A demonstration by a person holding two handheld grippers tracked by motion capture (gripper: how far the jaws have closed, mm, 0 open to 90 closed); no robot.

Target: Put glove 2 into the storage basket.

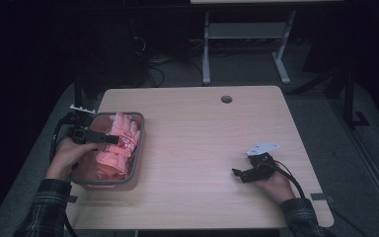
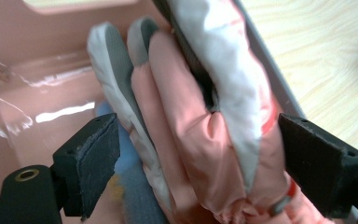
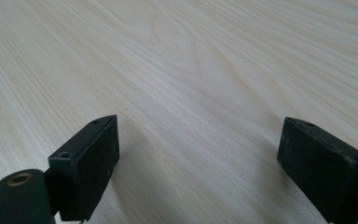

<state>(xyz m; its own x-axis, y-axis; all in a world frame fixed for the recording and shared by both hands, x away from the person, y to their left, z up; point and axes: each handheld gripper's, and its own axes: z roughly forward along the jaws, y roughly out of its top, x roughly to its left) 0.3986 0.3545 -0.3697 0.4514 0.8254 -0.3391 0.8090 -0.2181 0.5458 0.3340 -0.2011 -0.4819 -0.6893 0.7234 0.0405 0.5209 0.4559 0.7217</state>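
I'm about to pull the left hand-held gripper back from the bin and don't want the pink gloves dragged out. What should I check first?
1. Left hand-held gripper jaws spread: ok, both stand wide.
2. Pads off the gloves: cannot tell; there is a gap at one pad, but the fabric lies right up against the other.
3. Gloves inside the bin: not ok, the fingertips lie on the far rim.
4. Bin fully on the table: cannot tell; it stands at the left edge.
5. Right hand-held gripper out of the way: ok, it is open over bare table, far from the bin.
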